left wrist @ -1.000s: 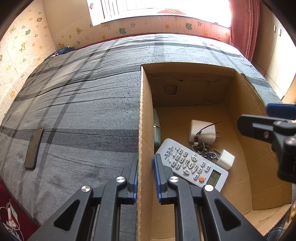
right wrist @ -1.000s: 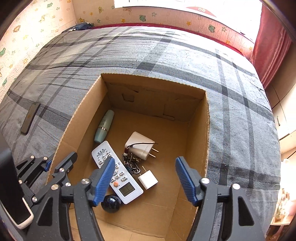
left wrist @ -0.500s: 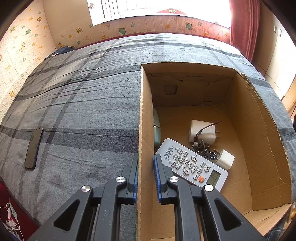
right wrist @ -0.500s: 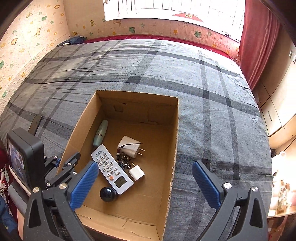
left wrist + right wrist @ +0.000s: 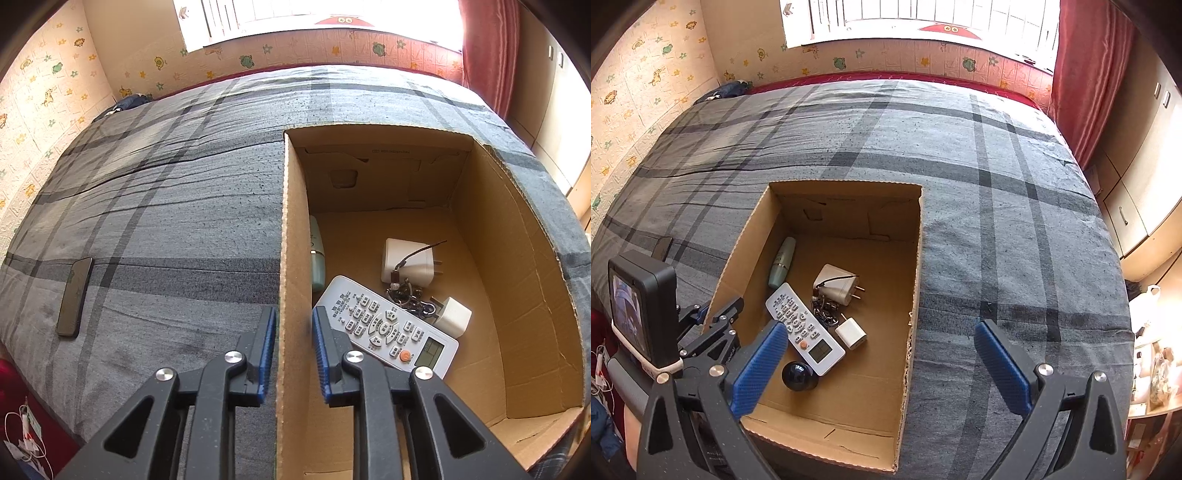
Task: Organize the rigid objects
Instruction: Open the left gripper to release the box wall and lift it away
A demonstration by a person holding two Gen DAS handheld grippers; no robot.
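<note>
Astride the box wall (image 5: 291, 236), left claw (image 5: 293, 343) jaws are opening.

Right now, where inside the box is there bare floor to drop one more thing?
The cardboard box has bare floor along its right wall and its far wall. It is crowded at the left and middle: remote, chargers, keys, dark ball.

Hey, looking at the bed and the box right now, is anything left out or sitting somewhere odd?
One thing stands out: a dark phone lies alone on the plaid bedspread, well left of the cardboard box, while the remote, chargers, keys, green tube and dark ball are all inside. Nothing looks spilled or damaged.
</note>
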